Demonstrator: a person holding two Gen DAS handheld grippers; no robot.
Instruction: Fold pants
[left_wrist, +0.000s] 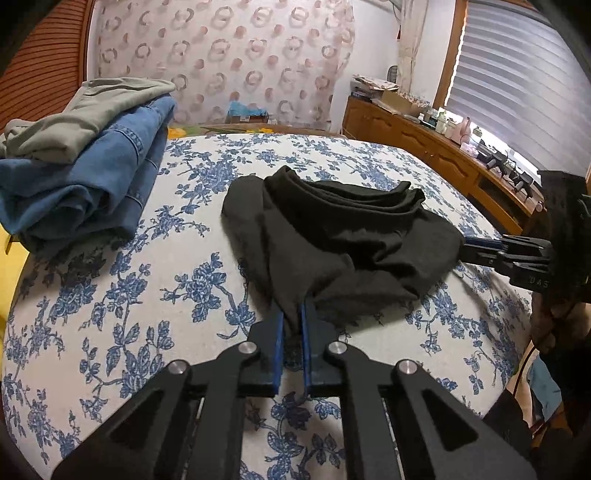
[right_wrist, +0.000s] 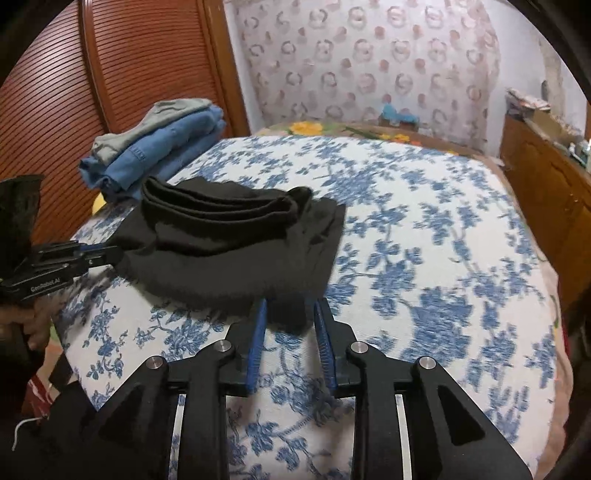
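Observation:
The black pants (left_wrist: 343, 236) lie bunched and partly folded on the blue-flowered bed cover (left_wrist: 147, 295). My left gripper (left_wrist: 292, 310) is shut on a near corner of the pants. In the right wrist view the pants (right_wrist: 229, 243) lie ahead and to the left. My right gripper (right_wrist: 290, 314) is open, its blue pads either side of the near hem, the fabric loose between them. The right gripper also shows in the left wrist view (left_wrist: 480, 247) at the pants' right edge, and the left gripper shows in the right wrist view (right_wrist: 99, 256) at their left edge.
A stack of folded clothes, blue jeans (left_wrist: 103, 177) under a grey-green garment (left_wrist: 92, 114), sits at the far left of the bed, also in the right wrist view (right_wrist: 155, 147). A wooden dresser (left_wrist: 424, 147) with clutter stands right. A slatted wooden door (right_wrist: 92, 92) is behind the stack.

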